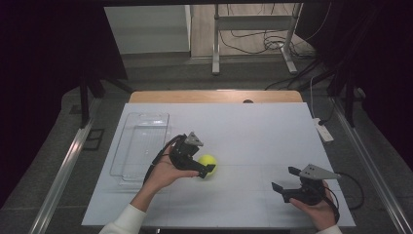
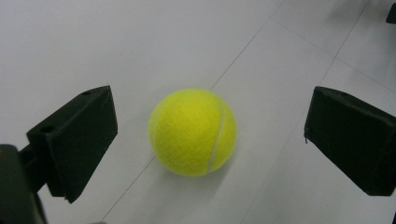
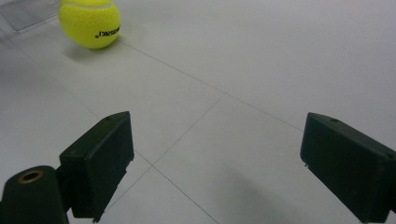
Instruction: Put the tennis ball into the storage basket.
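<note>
Holding left gripper [image 2: 210,140] over tennis ball [image 2: 193,132], jaws standing wide either side, not touching it; right gripper [image 1: 287,179] also gaping, gripping nothing, waiting near worktop's near right corner; ball sitting free mid-worktop, nearer near edge, clear tray [image 1: 141,146] by left edge; risking nudge from one jaw first, ball rolling off; round fuzzy felt may be slipping if pinched off-centre; ball looking bright yellow, white seam, black lettering.
</note>
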A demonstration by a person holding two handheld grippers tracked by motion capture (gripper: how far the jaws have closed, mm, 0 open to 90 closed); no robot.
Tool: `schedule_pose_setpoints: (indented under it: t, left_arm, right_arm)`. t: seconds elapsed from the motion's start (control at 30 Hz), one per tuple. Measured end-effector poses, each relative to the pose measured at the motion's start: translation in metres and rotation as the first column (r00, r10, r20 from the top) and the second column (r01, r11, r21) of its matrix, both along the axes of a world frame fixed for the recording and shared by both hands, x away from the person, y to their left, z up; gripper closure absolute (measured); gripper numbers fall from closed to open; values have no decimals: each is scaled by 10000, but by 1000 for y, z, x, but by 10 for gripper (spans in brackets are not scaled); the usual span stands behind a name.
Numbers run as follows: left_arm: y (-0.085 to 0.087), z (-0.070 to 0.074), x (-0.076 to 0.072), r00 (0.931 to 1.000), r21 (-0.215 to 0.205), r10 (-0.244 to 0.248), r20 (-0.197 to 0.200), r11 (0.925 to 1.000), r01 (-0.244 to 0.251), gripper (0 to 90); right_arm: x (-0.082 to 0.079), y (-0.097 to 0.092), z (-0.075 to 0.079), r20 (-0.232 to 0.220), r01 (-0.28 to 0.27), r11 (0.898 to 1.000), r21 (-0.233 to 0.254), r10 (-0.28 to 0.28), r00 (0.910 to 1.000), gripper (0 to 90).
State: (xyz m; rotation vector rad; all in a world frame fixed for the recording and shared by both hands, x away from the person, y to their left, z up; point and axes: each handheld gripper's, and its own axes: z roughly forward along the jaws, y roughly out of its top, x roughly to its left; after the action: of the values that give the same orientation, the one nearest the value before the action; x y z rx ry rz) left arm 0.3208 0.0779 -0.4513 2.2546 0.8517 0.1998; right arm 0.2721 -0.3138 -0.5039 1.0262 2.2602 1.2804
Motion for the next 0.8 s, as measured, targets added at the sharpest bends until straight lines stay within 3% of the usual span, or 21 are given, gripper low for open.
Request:
schedule_pose_setpoints:
  t: [0.8]
  left_arm:
    - [-8, -13, 10, 9994, 371, 80, -346, 9993, -67, 24]
  right_arm:
    - [0, 0, 0, -8, 28, 10000, -18, -28, 10000, 99]
